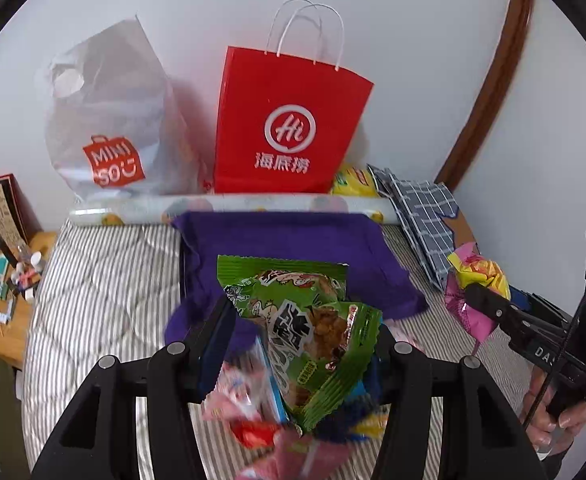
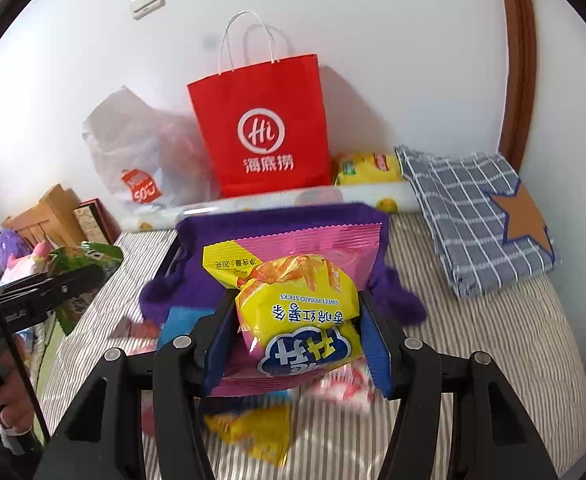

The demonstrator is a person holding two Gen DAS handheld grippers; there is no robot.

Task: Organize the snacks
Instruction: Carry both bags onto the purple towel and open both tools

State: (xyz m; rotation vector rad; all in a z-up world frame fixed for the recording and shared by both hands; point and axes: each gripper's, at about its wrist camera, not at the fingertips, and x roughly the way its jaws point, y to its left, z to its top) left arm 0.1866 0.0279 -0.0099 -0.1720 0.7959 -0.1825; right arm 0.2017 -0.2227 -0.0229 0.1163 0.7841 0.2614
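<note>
Green snack packets [image 1: 313,320] clamped in left gripper [image 1: 305,320] | pink-and-yellow packets [image 2: 293,312] clamped in right gripper [image 2: 293,332] | carrying toward purple bin [image 2: 277,220] at bed's [image 2: 493,340] far edge — keeping both grips firm — releasing only above the opening

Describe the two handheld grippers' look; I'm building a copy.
Both the left gripper and right gripper are black, with angular linkage arms, silver pivot bolts and blue-lined jaws. Seen from the side, each has white lettering and a thin black cable beside its handle.

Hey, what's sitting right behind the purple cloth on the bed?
A patterned roll lies along its back edge, with a red paper bag standing behind that against the wall. Whatever is under the purple cloth is covered.
</note>
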